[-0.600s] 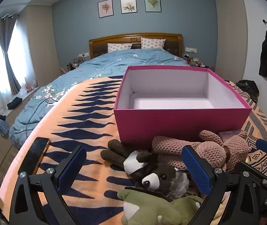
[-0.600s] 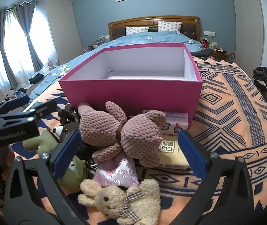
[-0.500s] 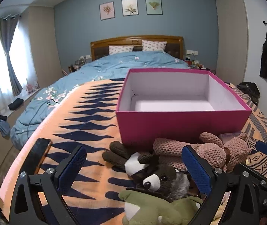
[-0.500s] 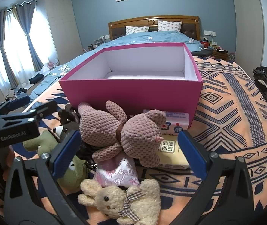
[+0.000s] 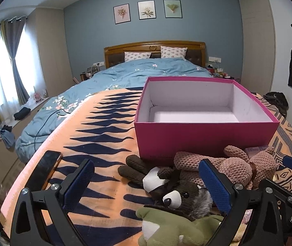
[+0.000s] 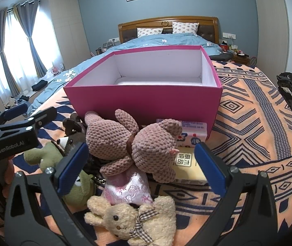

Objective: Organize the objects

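Your left gripper (image 5: pixel 146 184) is spread wide and grips nothing; between its blue pads (image 5: pixel 214 186) lie a brown raccoon plush (image 5: pixel 178 192) and, nearer you, a green plush (image 5: pixel 166 227). Your right gripper (image 6: pixel 139 166) is also released, its jaws framing the pink crocheted bear (image 6: pixel 137 143), which lies face down on the pile without touching either pad. Just in front of that bear sits a pink satin pouch (image 6: pixel 127 188), and closest to you a cream bunny with a checked bow (image 6: pixel 131 219).

Right of the bear's head you have a yellow packet with printed characters (image 6: pixel 187 170) and behind it a white printed carton (image 6: pixel 193 137), which rests against the front wall of the magenta box (image 6: pixel 144 100). The box stands open on the orange patterned blanket (image 6: pixel 254 123), just behind the toy pile, white interior showing bare.

On your far left a dark phone (image 5: pixel 43 169) lies at the blanket's edge, well apart from the toys.
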`<state>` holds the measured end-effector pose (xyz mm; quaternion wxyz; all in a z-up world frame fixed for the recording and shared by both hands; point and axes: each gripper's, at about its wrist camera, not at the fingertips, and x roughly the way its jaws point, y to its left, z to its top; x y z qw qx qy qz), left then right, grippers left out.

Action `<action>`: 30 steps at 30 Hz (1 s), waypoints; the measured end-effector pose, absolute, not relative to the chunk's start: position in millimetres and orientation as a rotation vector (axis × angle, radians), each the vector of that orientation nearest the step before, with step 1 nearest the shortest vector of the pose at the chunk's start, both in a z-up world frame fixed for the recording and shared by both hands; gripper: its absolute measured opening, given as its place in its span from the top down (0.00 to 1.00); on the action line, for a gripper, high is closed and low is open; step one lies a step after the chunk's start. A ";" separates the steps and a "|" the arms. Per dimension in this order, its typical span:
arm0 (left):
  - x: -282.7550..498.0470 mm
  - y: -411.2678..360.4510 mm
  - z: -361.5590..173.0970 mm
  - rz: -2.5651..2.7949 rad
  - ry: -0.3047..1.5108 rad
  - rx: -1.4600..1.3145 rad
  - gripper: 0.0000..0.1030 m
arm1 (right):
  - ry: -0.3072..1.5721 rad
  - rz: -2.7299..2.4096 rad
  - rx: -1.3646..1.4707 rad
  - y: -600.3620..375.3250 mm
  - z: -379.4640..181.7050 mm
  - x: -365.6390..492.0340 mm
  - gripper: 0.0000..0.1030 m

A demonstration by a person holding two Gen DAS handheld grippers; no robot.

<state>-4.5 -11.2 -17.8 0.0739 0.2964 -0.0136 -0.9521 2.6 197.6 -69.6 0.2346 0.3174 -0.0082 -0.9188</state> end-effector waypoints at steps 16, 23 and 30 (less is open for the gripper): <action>-6.7 -13.1 -20.3 -2.865 -0.019 0.906 0.00 | -0.019 -2.517 0.874 197.1 -70.5 1.9 0.00; -6.9 -14.4 -21.0 -2.861 -0.015 0.908 0.00 | -0.017 -2.519 0.876 196.5 -71.0 0.9 0.00; -9.0 -13.4 -21.6 -2.865 -0.020 0.912 0.00 | -0.010 -2.519 0.883 194.0 -70.8 -1.1 0.00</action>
